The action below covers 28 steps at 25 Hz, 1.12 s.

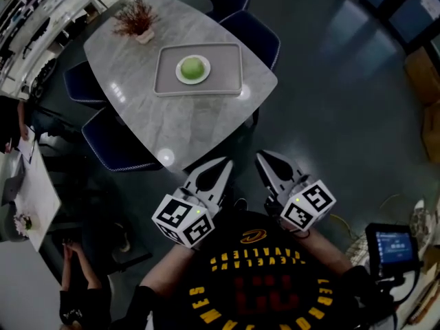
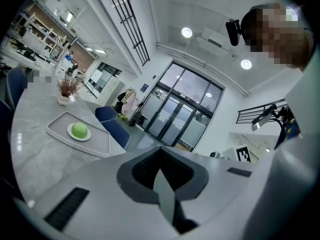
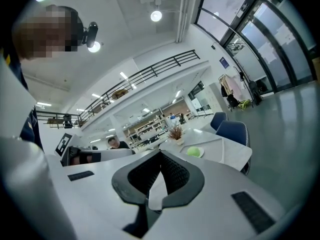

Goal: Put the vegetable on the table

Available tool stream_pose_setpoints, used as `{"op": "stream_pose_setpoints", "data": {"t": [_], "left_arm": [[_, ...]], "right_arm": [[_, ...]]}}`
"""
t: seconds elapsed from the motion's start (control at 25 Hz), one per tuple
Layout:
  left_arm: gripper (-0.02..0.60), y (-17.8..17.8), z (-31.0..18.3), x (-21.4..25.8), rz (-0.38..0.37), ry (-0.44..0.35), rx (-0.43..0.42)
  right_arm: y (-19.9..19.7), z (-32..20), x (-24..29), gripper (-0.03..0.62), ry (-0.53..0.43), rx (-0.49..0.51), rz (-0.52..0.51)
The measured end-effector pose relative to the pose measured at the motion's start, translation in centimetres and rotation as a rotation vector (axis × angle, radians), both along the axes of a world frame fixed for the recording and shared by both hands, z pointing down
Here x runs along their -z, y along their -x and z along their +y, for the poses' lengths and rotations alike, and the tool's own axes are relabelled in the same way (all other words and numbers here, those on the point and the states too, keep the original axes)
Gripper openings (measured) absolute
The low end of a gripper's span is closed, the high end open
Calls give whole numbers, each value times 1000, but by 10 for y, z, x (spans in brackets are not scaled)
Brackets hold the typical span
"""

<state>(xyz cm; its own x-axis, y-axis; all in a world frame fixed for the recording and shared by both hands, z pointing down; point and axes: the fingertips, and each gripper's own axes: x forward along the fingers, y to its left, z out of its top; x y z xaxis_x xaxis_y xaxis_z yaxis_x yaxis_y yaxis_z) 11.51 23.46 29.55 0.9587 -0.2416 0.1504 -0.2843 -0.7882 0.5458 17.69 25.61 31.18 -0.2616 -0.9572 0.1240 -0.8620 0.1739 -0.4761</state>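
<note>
A round green vegetable (image 1: 192,67) lies on a small white plate (image 1: 180,76) in a grey tray (image 1: 165,81) on the marble table (image 1: 172,126). It also shows far off in the left gripper view (image 2: 79,129) and the right gripper view (image 3: 193,151). Both grippers are held close to my chest, short of the table's near corner. My left gripper (image 1: 223,163) points up toward the table with its jaws together and nothing in them (image 2: 160,150). My right gripper (image 1: 263,158) stands beside it, likewise shut and empty (image 3: 161,155).
A pot of dried flowers (image 1: 137,23) stands at the table's far end. Dark blue chairs (image 1: 251,36) (image 1: 113,143) ring the table. A small screen (image 1: 393,246) is at my right, cardboard boxes (image 1: 423,74) further right. A person (image 1: 75,284) sits at lower left.
</note>
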Motion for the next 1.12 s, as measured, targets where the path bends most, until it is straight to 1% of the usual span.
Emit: {"op": "stream_pose_setpoints", "data": {"t": [0.12,0.2,0.36,0.52,0.64,0.8,0.88,0.92,0.96,1.0,1.12], "left_arm": [[0,-12,-38,-1,3,34,16],[0,-20,-64,0,21,43,18],[0,-29,-112,8,33,34,22],[0,-30,-157,9,45,9,41],[0,-27,-186,7,27,0,66],[0,-16,-216,-2,5,21,120],[18,-13,-227,-6,-11,18,143],[53,-12,-232,-8,-22,17,155],[68,-11,-237,-12,-34,20,166],[77,-10,-242,-16,-43,27,176],[77,-5,-258,-29,-65,59,207]], "right_arm": [[-13,-33,1,5,4,1,20],[-22,-57,6,5,4,-6,28],[-42,-98,14,5,13,-41,52],[-56,-137,16,5,37,-57,111],[-56,-164,14,5,46,-51,134],[-56,-193,6,5,79,-41,131],[-58,-205,2,6,87,-43,137],[-60,-211,0,38,94,-44,141],[-60,-217,-4,84,104,-41,142],[-60,-223,-9,86,113,-32,137],[-57,-243,-24,86,139,14,116]]}}
